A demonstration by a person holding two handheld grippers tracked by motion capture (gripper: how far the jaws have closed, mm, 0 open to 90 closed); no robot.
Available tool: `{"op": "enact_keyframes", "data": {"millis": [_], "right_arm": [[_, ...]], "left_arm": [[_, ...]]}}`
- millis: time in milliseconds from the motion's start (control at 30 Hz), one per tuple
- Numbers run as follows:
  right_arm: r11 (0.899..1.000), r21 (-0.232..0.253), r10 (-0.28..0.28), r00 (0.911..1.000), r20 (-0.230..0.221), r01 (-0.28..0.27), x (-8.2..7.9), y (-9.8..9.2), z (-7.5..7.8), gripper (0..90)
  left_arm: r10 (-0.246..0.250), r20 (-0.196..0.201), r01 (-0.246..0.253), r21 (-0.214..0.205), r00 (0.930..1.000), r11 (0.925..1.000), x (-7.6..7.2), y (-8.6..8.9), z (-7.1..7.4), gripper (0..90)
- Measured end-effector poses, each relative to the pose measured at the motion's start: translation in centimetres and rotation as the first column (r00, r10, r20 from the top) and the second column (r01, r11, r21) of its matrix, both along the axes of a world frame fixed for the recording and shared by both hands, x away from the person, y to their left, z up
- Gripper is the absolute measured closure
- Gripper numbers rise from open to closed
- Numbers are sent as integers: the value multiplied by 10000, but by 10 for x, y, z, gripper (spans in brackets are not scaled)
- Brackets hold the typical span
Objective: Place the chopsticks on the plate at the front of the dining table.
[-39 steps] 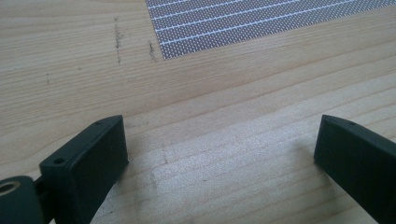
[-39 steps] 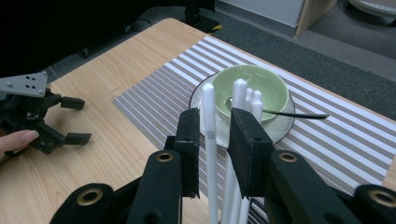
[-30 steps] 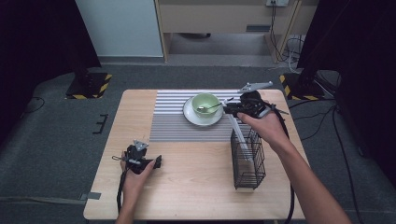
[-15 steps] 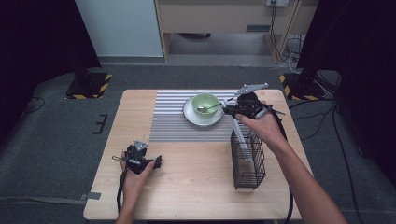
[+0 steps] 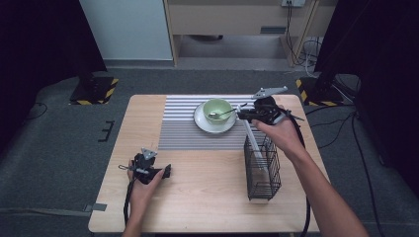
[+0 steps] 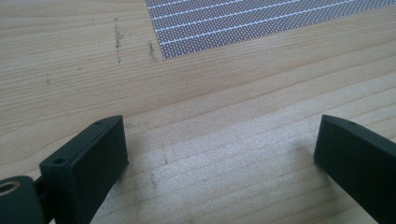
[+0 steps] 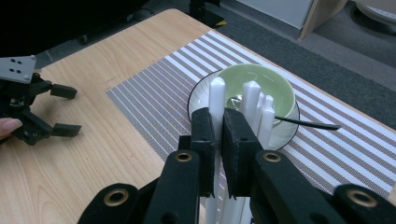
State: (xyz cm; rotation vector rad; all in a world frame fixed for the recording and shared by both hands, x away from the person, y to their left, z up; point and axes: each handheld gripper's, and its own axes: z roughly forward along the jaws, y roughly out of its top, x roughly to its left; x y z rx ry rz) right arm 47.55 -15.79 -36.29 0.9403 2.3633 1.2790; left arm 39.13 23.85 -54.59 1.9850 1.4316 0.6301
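The right hand-held gripper (image 7: 218, 135) has just been closing and now pinches one white plastic utensil handle (image 7: 217, 100) between its jaws; that handle stands with several others (image 7: 254, 109) in the black wire caddy (image 5: 262, 168) near the counter's (image 5: 207, 197) right edge, just in front of the striped placemat (image 5: 183, 128). To do this step well, I judge the pull should go straight up along the handle's own line, slowly, so the piece clears the caddy's rim without dragging its neighbours or tipping the light basket; a grip low on the handle would help keep it from swivelling. The right hand (image 5: 279, 131) reaches forward over the caddy, forearm slanting in from the near right corner, with the gripper pointing toward the green bowl (image 5: 218, 109) on its white saucer (image 5: 213, 125), where a dark spoon (image 7: 303, 123) lies. The left hand-held gripper (image 5: 148, 165) rests low over the near left part of the counter, its jaws spread wide over bare wood and holding nothing.
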Motion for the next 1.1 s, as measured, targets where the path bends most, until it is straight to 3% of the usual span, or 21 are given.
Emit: {"op": "enact_keyframes", "data": {"millis": [500,1100], "right_arm": [[9990,448,30,9999,145,-36,-6,-11,17,841],[9900,1365,-492,9948,896,366,-13,-39,45,842]], "left_arm": [[0,-1,0,-1,10000,10000,0,0,0,19],[-1,-3,1,2,10000,10000,0,0,0,19]]}}
